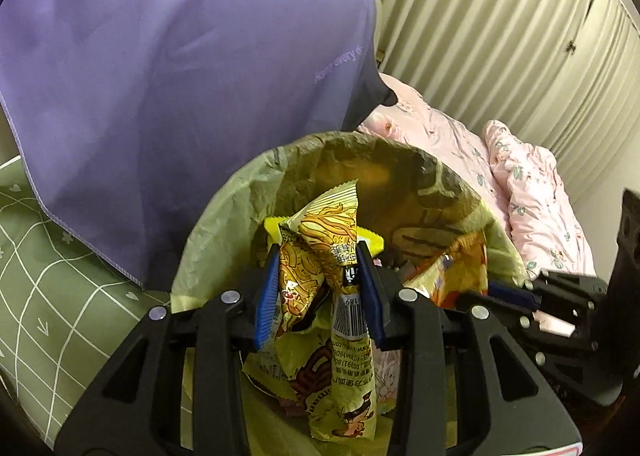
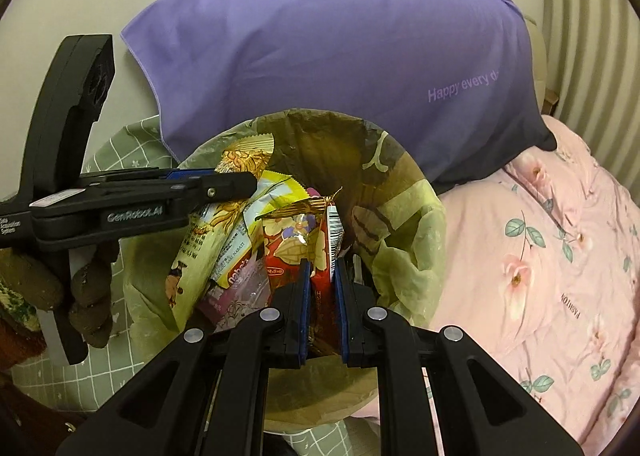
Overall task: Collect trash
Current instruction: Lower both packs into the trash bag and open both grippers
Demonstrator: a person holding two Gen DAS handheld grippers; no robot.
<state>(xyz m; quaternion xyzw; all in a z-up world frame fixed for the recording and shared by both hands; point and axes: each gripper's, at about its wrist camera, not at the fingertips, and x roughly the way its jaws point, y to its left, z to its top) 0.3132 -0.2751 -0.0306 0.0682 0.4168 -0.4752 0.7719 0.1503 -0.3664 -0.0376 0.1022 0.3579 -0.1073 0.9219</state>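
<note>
Left wrist view: my left claw (image 1: 320, 284) is clenched on yellow noodle wrappers (image 1: 316, 252), the bundle sticking up between the blue pads (image 1: 266, 288) and hanging down below them. Straight ahead and under the tips gapes the bin (image 1: 344, 160), lined with a yellowish bag. My right claw (image 1: 516, 292) shows at the right, low over the bin's rim.

Right wrist view: my right claw (image 2: 322, 276) grips a red wrapper (image 2: 292, 244) tight between nearly closed pads, its top edge poking out ahead of the tips over the bin (image 2: 400, 192) mouth. To the left my left claw (image 2: 224, 182) reaches in sideways with its wrappers (image 2: 224, 224).

I judge this the drop step: both loads hang above the opening. Next, each claw must let go while over the bin.
</note>
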